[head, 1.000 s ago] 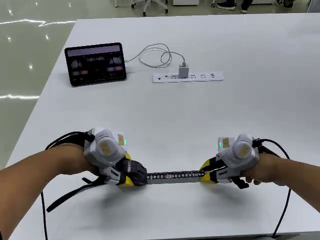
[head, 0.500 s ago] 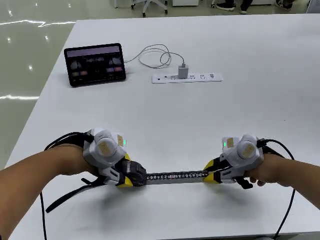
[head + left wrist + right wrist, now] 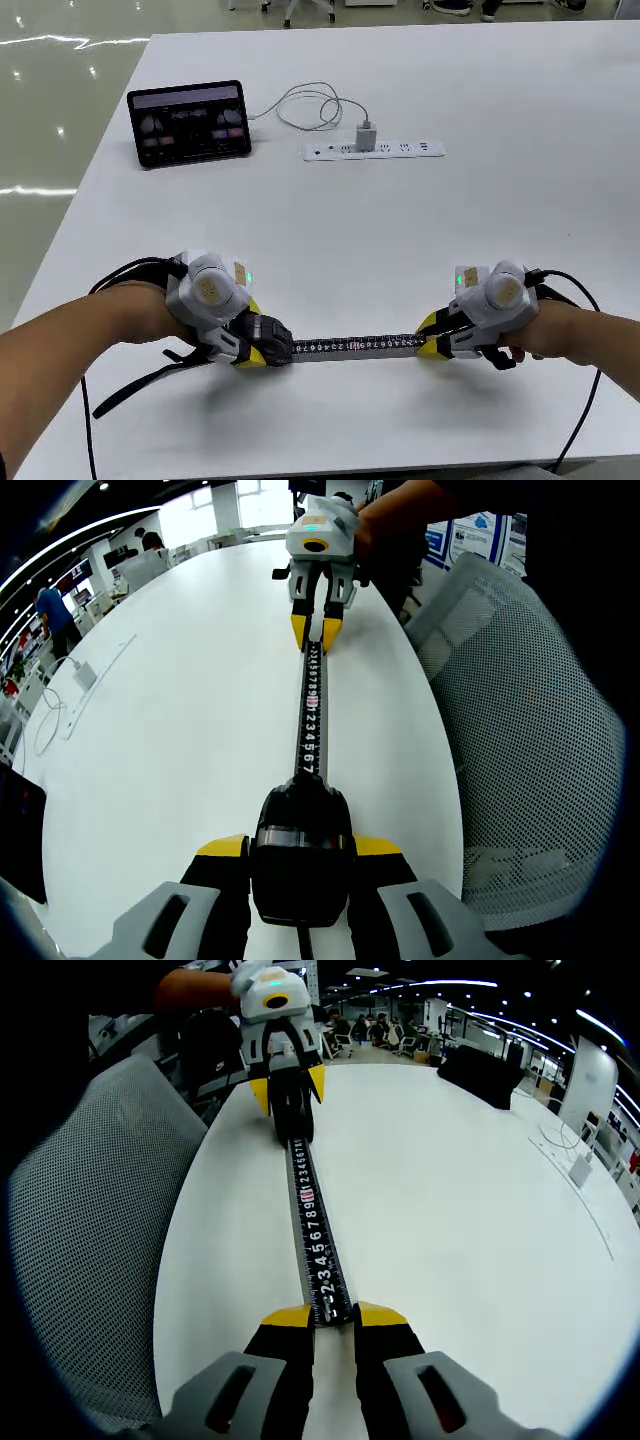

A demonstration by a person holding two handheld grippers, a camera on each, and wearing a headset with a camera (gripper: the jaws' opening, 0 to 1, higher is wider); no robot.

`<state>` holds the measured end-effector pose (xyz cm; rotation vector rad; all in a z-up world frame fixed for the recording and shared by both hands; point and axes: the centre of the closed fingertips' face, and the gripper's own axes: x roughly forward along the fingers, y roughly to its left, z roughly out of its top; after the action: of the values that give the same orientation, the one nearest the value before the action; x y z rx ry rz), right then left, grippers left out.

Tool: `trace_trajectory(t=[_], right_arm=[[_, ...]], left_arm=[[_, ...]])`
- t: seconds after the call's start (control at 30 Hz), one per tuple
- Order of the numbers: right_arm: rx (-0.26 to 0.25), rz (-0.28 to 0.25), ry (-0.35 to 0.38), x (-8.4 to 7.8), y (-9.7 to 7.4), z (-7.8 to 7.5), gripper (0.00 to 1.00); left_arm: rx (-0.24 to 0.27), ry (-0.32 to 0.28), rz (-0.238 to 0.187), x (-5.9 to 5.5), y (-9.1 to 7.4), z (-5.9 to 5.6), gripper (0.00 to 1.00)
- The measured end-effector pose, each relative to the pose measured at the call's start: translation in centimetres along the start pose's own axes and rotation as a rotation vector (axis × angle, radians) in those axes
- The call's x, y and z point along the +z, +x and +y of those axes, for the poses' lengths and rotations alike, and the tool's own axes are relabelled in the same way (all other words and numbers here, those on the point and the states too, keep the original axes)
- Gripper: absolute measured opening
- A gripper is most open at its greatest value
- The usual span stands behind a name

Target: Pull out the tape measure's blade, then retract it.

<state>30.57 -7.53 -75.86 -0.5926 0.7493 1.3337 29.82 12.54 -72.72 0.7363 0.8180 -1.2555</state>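
A black tape measure case (image 3: 268,345) (image 3: 300,850) sits near the table's front edge, and my left gripper (image 3: 250,350) (image 3: 300,848) is shut on it. Its blade (image 3: 355,347) (image 3: 311,708) (image 3: 315,1235) runs straight along the tabletop, printed with numbers. My right gripper (image 3: 430,338) (image 3: 333,1316) is shut on the blade's tip, to the right of the case. In the left gripper view the right gripper (image 3: 318,630) shows at the blade's far end; in the right gripper view the left gripper (image 3: 288,1085) holds the case (image 3: 291,1110) at the far end.
A tablet (image 3: 190,122) stands at the back left of the white table (image 3: 400,230). A power strip (image 3: 375,150) with a plugged charger and a white cable (image 3: 305,108) lies behind the middle. A mesh chair (image 3: 520,720) (image 3: 90,1220) sits just off the table's front edge.
My right gripper has moved further right with the blade's tip, so more blade is drawn out of the case. The left gripper and case have stayed about where they were.
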Motion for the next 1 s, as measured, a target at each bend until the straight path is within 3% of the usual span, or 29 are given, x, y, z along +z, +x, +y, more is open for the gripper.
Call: trace_trajectory(t=[1.0], right_arm=[[-0.014,0.023,0.004,-2.0,-1.4,-0.2,0.10]], left_arm=[[-0.001,-0.001,-0.003,0.0,0.0,0.1,0.33]])
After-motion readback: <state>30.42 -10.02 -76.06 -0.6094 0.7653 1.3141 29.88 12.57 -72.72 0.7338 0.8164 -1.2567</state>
